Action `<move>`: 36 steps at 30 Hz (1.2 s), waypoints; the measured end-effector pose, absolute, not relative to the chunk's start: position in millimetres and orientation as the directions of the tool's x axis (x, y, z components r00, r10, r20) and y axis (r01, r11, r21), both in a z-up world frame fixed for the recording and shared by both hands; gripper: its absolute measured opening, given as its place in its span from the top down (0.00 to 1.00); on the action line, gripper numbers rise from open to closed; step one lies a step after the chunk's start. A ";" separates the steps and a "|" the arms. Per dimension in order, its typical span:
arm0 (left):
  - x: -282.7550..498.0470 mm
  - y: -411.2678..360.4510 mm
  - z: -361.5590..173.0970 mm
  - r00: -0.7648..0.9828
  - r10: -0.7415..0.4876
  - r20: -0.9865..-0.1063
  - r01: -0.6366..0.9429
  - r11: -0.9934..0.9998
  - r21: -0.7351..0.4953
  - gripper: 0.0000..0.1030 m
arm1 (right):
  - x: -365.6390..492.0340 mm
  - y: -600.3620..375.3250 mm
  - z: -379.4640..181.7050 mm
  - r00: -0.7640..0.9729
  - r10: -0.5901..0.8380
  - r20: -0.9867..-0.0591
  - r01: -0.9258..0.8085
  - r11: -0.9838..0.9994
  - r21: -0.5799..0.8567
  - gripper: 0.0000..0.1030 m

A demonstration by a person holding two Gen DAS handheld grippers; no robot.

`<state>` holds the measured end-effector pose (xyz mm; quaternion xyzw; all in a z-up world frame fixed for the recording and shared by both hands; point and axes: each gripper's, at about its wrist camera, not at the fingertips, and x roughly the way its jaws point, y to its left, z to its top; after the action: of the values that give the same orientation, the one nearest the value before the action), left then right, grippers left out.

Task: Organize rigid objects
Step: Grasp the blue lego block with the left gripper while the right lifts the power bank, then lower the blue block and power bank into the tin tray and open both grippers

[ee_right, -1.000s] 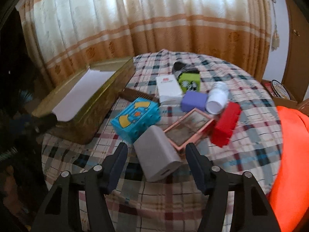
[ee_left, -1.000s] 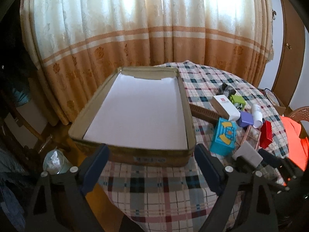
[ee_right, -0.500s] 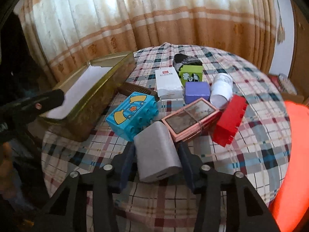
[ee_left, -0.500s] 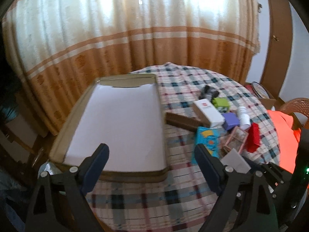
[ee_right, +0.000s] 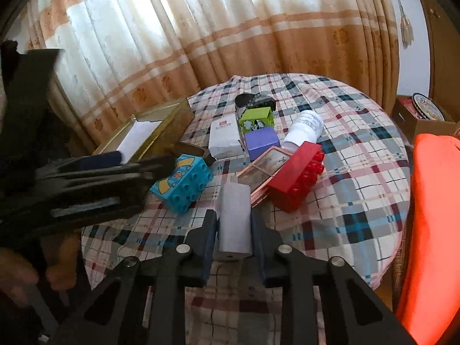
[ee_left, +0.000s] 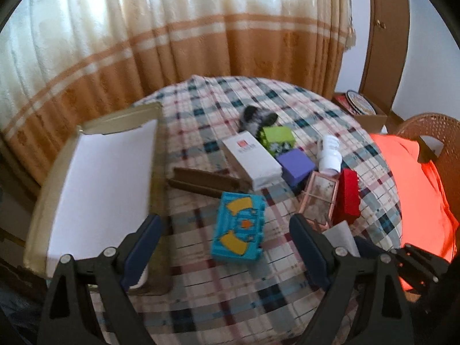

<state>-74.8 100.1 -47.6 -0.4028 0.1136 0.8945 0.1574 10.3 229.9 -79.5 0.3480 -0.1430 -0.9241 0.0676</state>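
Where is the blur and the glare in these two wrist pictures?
Left wrist: the curtain is blown out by daylight, and the tray and blue block are smeared. Right wrist: the left gripper crossing the frame is blurred, the white block between the right gripper's pads is sharp. Both bend straight edges near the rim.

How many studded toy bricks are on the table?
2. The blue brick lies near the tray; the red brick lies right of the pink case. None other shows.
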 end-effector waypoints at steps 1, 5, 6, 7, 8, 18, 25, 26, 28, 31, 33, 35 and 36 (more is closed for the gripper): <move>-76.5 103.9 -51.0 -0.621 0.180 -0.763 -0.375 -0.923 0.087 0.15 | 11.7 230.0 -78.6 -0.749 -0.229 -0.621 0.033 -0.950 0.310 0.74; -89.0 111.0 -67.1 -0.561 0.167 -0.811 -0.373 -0.926 0.068 0.28 | 15.8 236.1 -79.4 -0.755 -0.245 -0.608 0.043 -0.944 0.327 0.74; -91.9 110.4 -70.9 -0.538 0.174 -0.825 -0.370 -0.928 0.046 0.33 | 16.5 237.6 -80.2 -0.756 -0.249 -0.606 0.044 -0.942 0.332 0.74; -94.8 110.1 -74.6 -0.520 0.178 -0.835 -0.366 -0.930 0.029 0.34 | 16.2 239.1 -80.8 -0.755 -0.256 -0.603 0.045 -0.938 0.342 0.74; -96.2 110.3 -77.1 -0.515 0.171 -0.840 -0.358 -0.933 0.029 0.34 | 15.7 240.3 -81.3 -0.754 -0.260 -0.603 0.043 -0.936 0.350 0.74; -101.2 104.4 -76.5 -0.561 0.157 -0.813 -0.346 -0.936 0.058 0.58 | 1.7 245.7 -91.4 -0.719 -0.326 -0.614 0.028 -0.896 0.443 0.74; -93.4 94.9 -53.4 -0.599 0.215 -0.771 -0.344 -0.939 0.006 0.58 | -3.4 232.1 -97.9 -0.690 -0.322 -0.648 0.030 -0.908 0.418 0.74; -92.1 92.7 -48.4 -0.611 0.220 -0.761 -0.344 -0.939 0.005 0.58 | -4.2 231.1 -99.0 -0.688 -0.320 -0.652 0.031 -0.910 0.414 0.74; -91.4 86.4 -40.1 -0.622 0.228 -0.749 -0.337 -0.941 -0.006 0.58 | -3.8 229.2 -99.7 -0.691 -0.310 -0.653 0.027 -0.914 0.405 0.76; -91.4 73.3 -33.4 -0.629 0.242 -0.739 -0.316 -0.948 -0.041 0.58 | -3.2 228.0 -97.1 -0.693 -0.294 -0.658 0.018 -0.920 0.392 0.76; -90.1 64.7 -30.5 -0.637 0.244 -0.732 -0.303 -0.951 -0.053 0.58 | -2.8 227.2 -92.0 -0.701 -0.282 -0.655 0.017 -0.925 0.380 0.76; -90.1 54.3 -28.1 -0.643 0.249 -0.725 -0.291 -0.954 -0.070 0.58 | -2.2 225.9 -83.2 -0.715 -0.277 -0.641 0.021 -0.926 0.376 0.76; -89.9 48.0 -26.7 -0.648 0.251 -0.719 -0.281 -0.956 -0.080 0.58 | -1.8 224.6 -79.1 -0.722 -0.275 -0.635 0.023 -0.927 0.375 0.76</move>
<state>-89.9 48.0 -26.7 -0.3930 0.0192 0.9076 0.1467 -1.8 224.6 -79.1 0.3637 -0.1729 -0.9117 0.0816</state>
